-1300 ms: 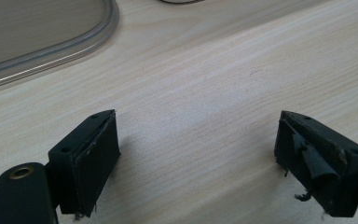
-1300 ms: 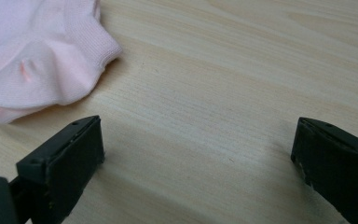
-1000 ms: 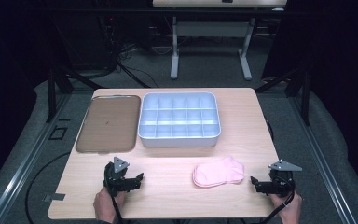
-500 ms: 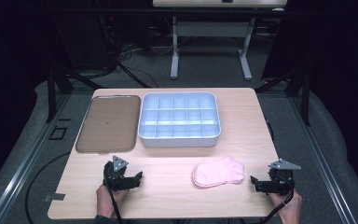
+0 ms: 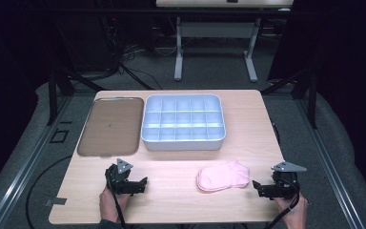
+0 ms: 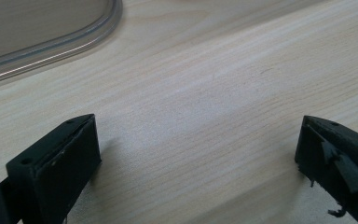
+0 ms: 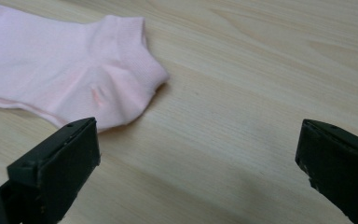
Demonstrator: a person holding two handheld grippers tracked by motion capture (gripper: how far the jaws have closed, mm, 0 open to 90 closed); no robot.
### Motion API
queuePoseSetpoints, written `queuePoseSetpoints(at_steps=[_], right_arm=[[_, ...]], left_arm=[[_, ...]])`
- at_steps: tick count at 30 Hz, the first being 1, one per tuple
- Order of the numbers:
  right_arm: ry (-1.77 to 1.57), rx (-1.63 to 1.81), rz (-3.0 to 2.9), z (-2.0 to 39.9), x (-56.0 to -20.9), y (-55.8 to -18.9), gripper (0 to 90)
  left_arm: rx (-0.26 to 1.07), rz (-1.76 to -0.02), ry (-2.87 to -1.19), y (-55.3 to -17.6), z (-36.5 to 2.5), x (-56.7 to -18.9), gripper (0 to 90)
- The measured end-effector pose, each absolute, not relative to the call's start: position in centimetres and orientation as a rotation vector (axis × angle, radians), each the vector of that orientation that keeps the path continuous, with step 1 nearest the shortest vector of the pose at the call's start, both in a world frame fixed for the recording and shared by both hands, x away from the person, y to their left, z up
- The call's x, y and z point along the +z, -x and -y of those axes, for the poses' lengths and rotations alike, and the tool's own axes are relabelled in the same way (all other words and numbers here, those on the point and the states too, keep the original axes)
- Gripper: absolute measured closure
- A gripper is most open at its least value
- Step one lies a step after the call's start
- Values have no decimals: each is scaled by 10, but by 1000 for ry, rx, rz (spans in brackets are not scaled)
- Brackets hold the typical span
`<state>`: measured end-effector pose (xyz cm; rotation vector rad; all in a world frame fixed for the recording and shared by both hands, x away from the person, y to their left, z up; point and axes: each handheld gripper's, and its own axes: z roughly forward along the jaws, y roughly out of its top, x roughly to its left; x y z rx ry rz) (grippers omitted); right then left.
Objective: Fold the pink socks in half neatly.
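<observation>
My right fingers (image 5: 262,187) stand wide apart over bare surface (image 5: 171,191), the pink sock (image 5: 223,175) lying flat just at their ten o'clock, untouched; my left fingers (image 5: 136,183) have just been opening, nothing between them, tray (image 5: 109,125) beyond.

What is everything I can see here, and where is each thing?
table: one, light wood, centre.
lid: one, clear brownish, table's far left.
box: one, pale blue-grey, with compartments, right of the lid.
sock: one, pink, flat near the front right.
desk: one, on white legs, beyond the table.
left gripper: one, black, open, front left.
right gripper: one, black, open, just right of the sock.
hands: two, at the front edge.
</observation>
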<state>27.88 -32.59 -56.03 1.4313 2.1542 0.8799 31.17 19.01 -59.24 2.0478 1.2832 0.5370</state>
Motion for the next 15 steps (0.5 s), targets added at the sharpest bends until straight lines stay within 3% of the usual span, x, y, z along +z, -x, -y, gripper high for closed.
queuePoseSetpoints(at_steps=[15], right_arm=[[-1278,937,-2274,277,-536,-280,0]], left_arm=[[544,-1282,-2046,-311,-190,-593,0]])
